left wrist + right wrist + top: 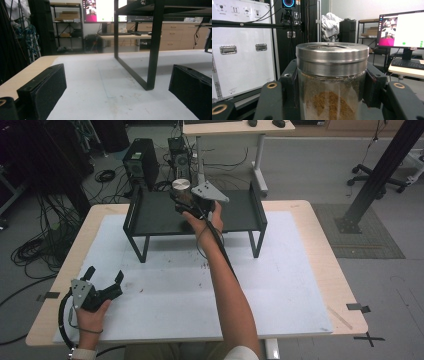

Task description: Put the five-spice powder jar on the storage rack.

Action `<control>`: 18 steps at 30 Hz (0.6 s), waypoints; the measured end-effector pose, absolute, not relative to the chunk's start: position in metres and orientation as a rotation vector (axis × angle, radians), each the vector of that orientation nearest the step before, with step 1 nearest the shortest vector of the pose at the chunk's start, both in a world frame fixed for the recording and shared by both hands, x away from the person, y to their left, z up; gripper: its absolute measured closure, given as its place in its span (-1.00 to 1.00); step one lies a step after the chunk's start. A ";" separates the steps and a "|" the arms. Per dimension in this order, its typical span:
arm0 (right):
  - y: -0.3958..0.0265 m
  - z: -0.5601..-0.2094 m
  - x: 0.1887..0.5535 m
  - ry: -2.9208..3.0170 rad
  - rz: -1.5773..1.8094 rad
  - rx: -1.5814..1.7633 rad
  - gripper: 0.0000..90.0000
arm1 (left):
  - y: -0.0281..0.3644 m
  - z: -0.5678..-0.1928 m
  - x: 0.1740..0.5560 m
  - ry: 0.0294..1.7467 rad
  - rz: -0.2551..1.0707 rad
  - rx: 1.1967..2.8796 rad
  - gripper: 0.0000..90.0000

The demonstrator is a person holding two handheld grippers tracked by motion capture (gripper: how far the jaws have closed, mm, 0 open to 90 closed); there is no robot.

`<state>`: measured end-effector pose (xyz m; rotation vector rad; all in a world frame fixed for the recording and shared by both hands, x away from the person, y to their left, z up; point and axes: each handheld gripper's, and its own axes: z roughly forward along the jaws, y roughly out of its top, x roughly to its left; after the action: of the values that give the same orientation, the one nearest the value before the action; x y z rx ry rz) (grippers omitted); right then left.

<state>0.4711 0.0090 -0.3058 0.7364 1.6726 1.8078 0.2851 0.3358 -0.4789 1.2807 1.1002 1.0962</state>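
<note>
Holding jar [330, 82] between both jaws, right tool [192, 202] is above black shelf [150, 212], jar upright. Grasp looks done; placing probably remains, goal unknown. Left tool [102, 282] spread, empty, low on surface [165, 290].

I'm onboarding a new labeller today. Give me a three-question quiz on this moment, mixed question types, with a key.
1. True or false: the left gripper holds something.
2. What does the right gripper grip? A) a mug B) a jar with a metal lid C) a box
3. Fill in: the right gripper is over the black ____ that stands on the white mat.

Key: 1 false, its jaws are apart and empty; 2 B; 3 rack.
</note>
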 end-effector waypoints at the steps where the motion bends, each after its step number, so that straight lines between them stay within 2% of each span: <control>1: 0.012 -0.307 0.473 1.674 1.805 0.739 -0.04 | 0.336 -0.479 0.285 1.101 1.096 1.281 -0.97; 18: 0.044 -0.325 0.499 1.688 1.786 0.755 -0.04 | 0.336 -0.479 0.285 1.101 1.096 1.280 -0.97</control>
<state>0.4990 0.0439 -0.3255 0.7553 1.6880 1.7859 0.2851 0.3359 -0.4789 1.2800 1.1014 1.0955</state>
